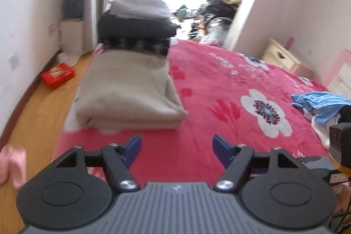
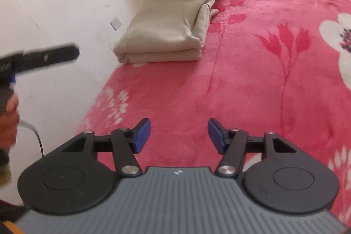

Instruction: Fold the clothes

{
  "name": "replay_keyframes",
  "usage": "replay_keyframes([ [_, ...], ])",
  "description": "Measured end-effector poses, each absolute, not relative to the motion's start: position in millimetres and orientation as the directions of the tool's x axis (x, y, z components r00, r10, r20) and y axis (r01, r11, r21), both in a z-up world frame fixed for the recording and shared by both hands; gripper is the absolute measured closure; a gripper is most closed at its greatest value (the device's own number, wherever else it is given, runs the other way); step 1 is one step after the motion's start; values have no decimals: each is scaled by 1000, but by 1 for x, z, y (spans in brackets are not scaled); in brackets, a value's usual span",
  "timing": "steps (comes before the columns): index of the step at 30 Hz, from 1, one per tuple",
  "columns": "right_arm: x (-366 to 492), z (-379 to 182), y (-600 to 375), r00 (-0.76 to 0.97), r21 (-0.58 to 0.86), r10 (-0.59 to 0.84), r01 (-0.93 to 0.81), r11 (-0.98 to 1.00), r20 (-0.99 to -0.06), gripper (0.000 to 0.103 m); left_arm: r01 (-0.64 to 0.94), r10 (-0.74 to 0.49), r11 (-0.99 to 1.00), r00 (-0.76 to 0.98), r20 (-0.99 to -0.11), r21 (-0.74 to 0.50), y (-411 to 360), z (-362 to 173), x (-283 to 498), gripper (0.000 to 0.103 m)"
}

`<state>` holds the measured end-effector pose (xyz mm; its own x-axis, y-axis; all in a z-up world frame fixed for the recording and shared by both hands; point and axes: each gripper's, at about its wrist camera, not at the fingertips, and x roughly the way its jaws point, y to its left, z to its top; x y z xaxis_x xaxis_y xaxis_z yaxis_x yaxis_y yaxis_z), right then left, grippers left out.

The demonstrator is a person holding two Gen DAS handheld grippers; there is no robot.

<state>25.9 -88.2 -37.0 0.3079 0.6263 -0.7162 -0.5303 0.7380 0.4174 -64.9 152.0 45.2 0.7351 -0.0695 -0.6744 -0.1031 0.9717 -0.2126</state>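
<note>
Our left gripper hung over the red blanket w/ jaws spread, nothing btwn the blue pads. Right gripper was likewise released and empty, also over bare blanket.

Straight ahead of the left gripper, slightly to its left, lay the beige garment, already folded into a flat rectangle near the bed's edge. Its long axis ran away from us, roughly along the gripper's pointing direction. From the right gripper the same beige piece sat ahead and to the left, so we judged the left hand nearer to it. Beyond it, farther ahead, was the stacked pile of dark and grey folded items.

Off to the right of the left gripper, near the edge of its view, lay a crumpled blue garment, unfolded, w/ something white under it. That looked like the piece left to fold, and it lay on the right hand's side, though it didn't show in the right wrist view. Whether more clothes remained, we couldn't tell.
</note>
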Motion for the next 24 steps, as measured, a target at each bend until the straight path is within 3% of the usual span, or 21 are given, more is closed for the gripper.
replay_keyframes([
  [1, 24, -34, -88, 315, 424, 632, -526, 737, -708, 35, -134, -40, 970, 731, -681, -201, 148, 49, -73, 22],
  [3, 14, -23, -88, 343, 416, 639, -534, 736, -689, 17, -174, -6, 965, 731, -682, -195, 142, 55, -88, 17],
  [9, -18, 13, -91, 440, 353, 642, -574, 739, -628, 2, -261, 31, 931, 755, -655, -256, 145, 70, -115, 13],
  [19, -22, 23, -76, 492, 336, 581, -499, 798, -648, 1, -341, 173, 926, 766, -619, -163, 136, 79, -116, 0],
  [24, -22, 20, -66, 523, 283, 525, -473, 834, -671, 1, -367, 246, 928, 737, -630, -67, 130, 75, -110, 0],
])
